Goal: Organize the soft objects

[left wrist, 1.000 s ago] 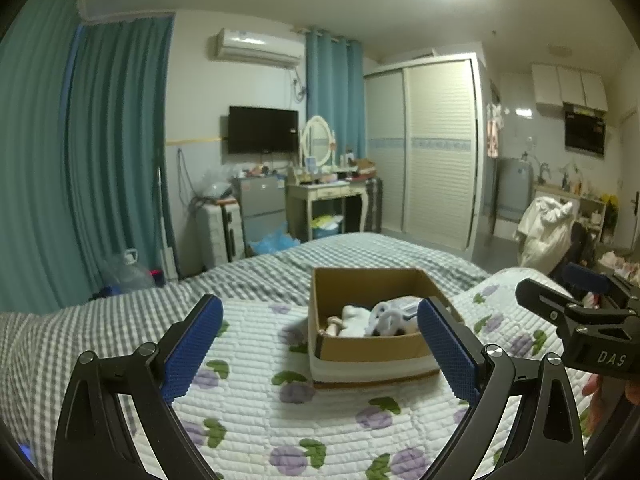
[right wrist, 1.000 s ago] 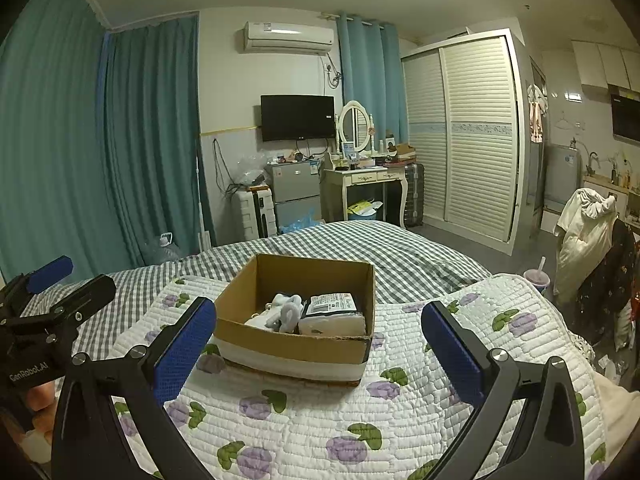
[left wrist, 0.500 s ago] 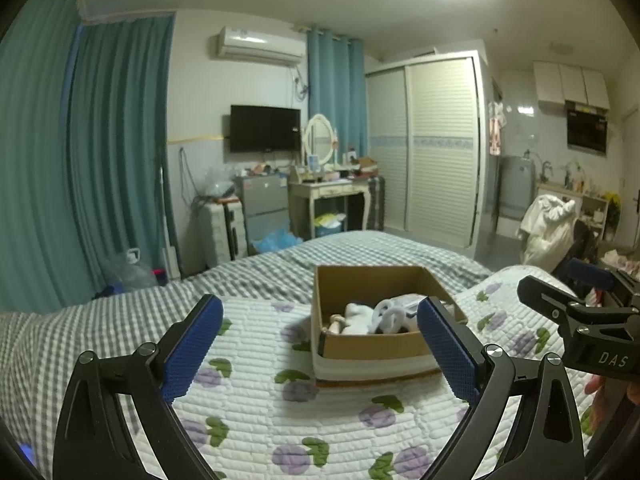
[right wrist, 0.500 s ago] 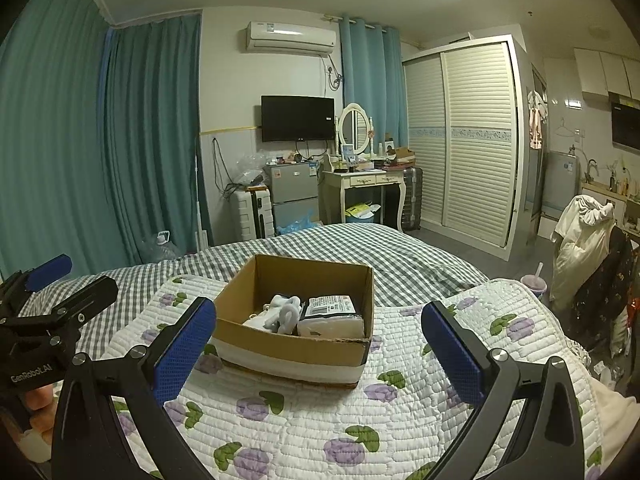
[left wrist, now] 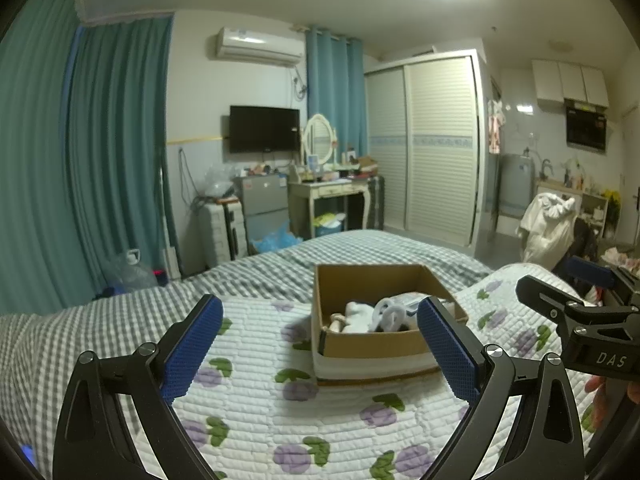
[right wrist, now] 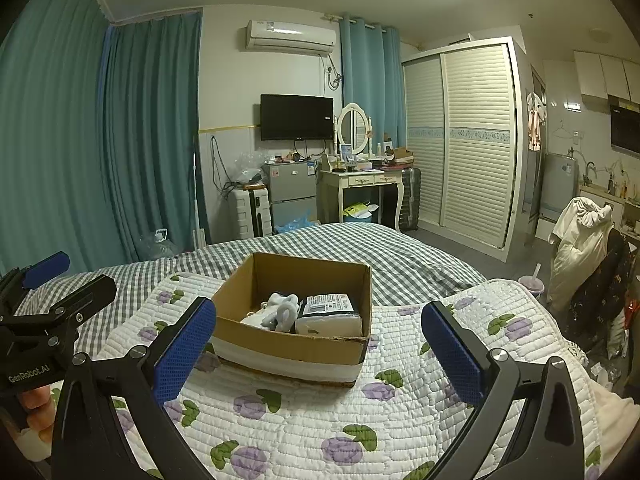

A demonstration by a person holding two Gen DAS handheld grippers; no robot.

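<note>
An open cardboard box stands on the quilted floral bedspread. Inside lie a white and grey plush toy and a white soft pack with a printed label. My left gripper is open and empty, held back from the box. My right gripper is open and empty, also short of the box. Each gripper shows at the edge of the other's view, the right one and the left one.
A grey checked blanket covers the far half of the bed. Beyond stand a dressing table, a small fridge, a suitcase, a wardrobe and a chair piled with clothes at right.
Both views have risen and pulled back slightly from the box. Both grippers stay open and empty. The box and its contents have not moved.
</note>
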